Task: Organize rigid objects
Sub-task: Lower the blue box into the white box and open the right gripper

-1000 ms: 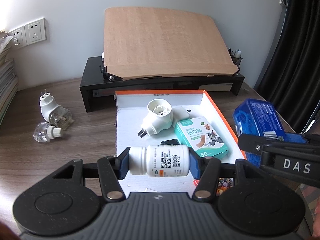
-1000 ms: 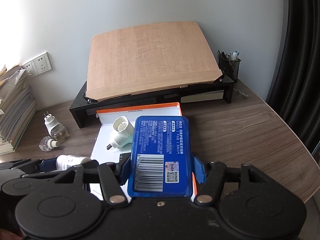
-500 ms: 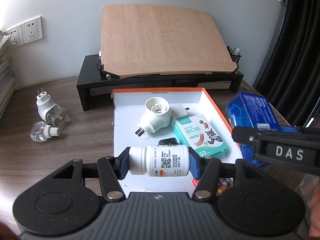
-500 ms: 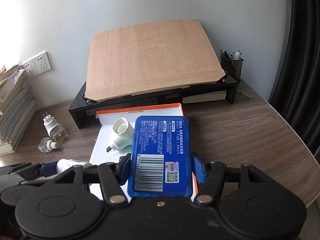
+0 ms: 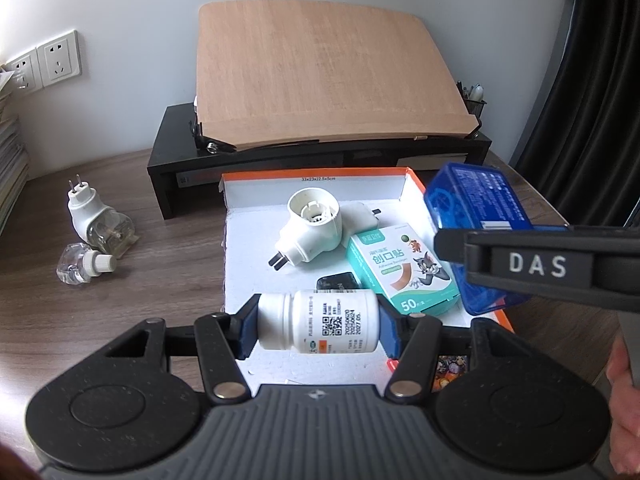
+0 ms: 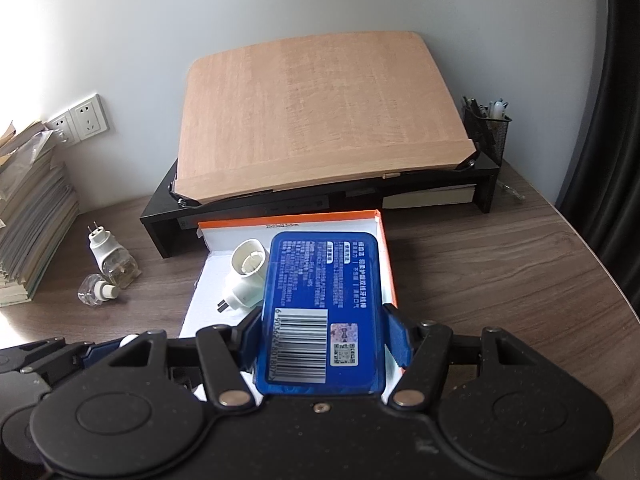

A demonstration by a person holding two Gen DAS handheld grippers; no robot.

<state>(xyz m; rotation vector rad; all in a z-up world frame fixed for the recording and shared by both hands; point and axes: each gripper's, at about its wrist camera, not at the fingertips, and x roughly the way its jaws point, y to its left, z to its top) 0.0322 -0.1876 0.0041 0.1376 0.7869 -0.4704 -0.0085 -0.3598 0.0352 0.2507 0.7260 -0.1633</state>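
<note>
Both loads hang over the tray (image 5: 412, 184): left gripper (image 5: 318, 326) jaws grasp the bottle (image 5: 320, 324), right gripper (image 6: 324, 344) jaws clamp the blue box (image 6: 320, 300). Next, lower each into a free spot and release.

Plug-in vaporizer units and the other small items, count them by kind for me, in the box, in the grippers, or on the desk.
Plug-in vaporizer units: 2
Refill bottle: 1
White pill bottle: 1
Blue case: 1
Bandage box: 1
Total: 6
</note>
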